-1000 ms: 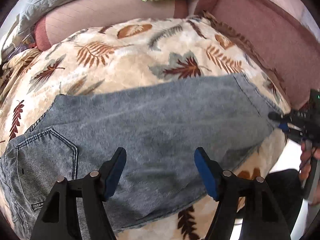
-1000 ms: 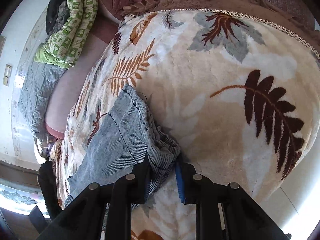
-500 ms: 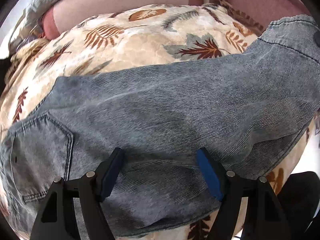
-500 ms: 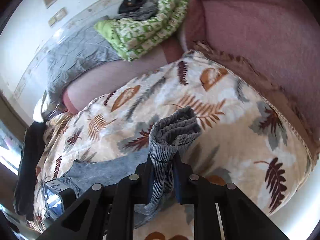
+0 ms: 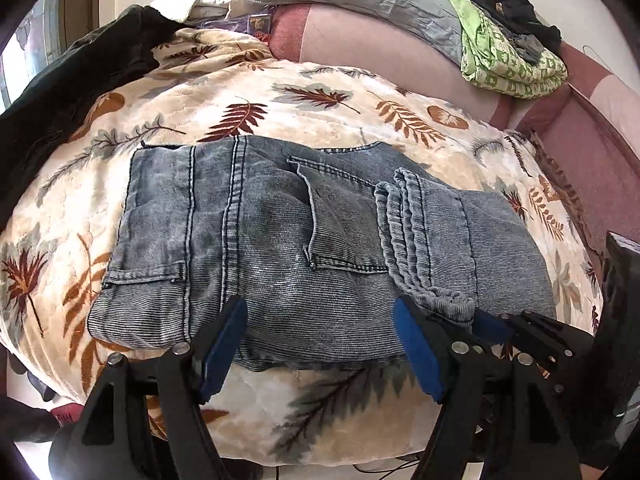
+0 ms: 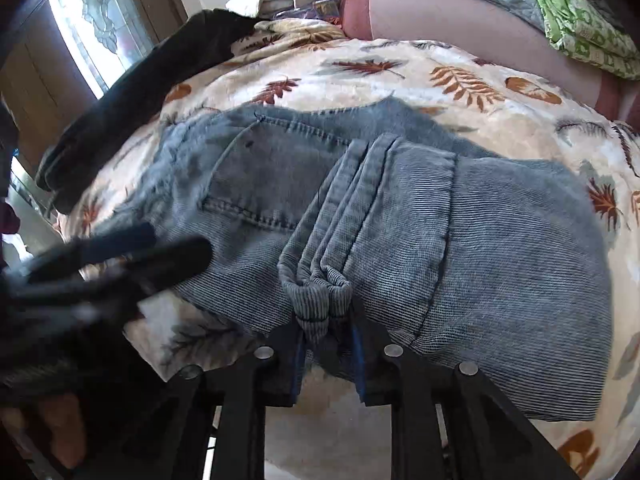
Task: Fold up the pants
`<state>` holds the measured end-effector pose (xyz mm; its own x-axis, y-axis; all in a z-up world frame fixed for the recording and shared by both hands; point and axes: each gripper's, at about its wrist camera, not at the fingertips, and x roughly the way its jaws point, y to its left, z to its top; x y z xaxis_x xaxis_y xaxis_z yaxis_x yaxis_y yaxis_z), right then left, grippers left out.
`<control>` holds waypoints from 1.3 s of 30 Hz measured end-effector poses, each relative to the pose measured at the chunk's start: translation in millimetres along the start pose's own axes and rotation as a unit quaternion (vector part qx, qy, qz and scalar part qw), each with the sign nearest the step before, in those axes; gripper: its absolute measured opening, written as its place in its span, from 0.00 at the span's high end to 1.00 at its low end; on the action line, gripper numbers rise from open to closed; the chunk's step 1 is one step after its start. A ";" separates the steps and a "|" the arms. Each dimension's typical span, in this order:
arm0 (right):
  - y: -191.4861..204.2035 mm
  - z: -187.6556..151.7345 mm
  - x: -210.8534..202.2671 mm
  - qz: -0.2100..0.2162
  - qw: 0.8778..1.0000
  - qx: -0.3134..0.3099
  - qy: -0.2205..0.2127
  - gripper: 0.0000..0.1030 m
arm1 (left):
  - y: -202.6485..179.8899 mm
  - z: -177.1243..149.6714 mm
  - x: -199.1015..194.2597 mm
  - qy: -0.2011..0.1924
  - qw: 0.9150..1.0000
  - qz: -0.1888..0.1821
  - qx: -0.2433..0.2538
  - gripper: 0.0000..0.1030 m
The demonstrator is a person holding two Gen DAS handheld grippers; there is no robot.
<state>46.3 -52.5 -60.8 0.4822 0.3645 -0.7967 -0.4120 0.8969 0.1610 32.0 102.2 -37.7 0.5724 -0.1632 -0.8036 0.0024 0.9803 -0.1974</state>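
On the leaf-print blanket (image 5: 340, 92) the jeans (image 5: 256, 240) lie folded over, the right hand-held gripper (image 6: 326, 344) pinching the bunched leg cuffs (image 6: 316, 292) at the near edge while the left hand-held gripper (image 5: 320, 344) hangs spread wide just above the denim.

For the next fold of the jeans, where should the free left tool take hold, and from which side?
Judging by the layout, the left tool should pinch the waistband corner of the jeans, coming from the near blanket edge. That hem lies flat and exposed. The right tool grips the bunched leg cuffs.
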 end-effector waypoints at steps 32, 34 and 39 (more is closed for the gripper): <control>-253.9 73.9 20.2 0.023 0.956 0.289 0.049 0.86 | -117.2 -4.1 79.7 0.025 0.985 0.028 0.169 0.17; -244.6 72.6 24.4 -0.058 0.966 0.246 0.049 0.87 | -117.1 -4.4 81.2 0.023 0.985 0.029 0.169 0.16; -239.7 67.2 -1.6 -0.053 0.964 0.259 0.029 0.59 | -114.3 -3.7 79.1 0.026 0.986 0.026 0.162 0.16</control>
<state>196.2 -251.2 -59.0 0.4501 0.2630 -0.8534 0.0848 0.9388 0.3340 74.0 -23.2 -80.8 0.5360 -0.1092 -0.8371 0.2408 0.9702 0.0277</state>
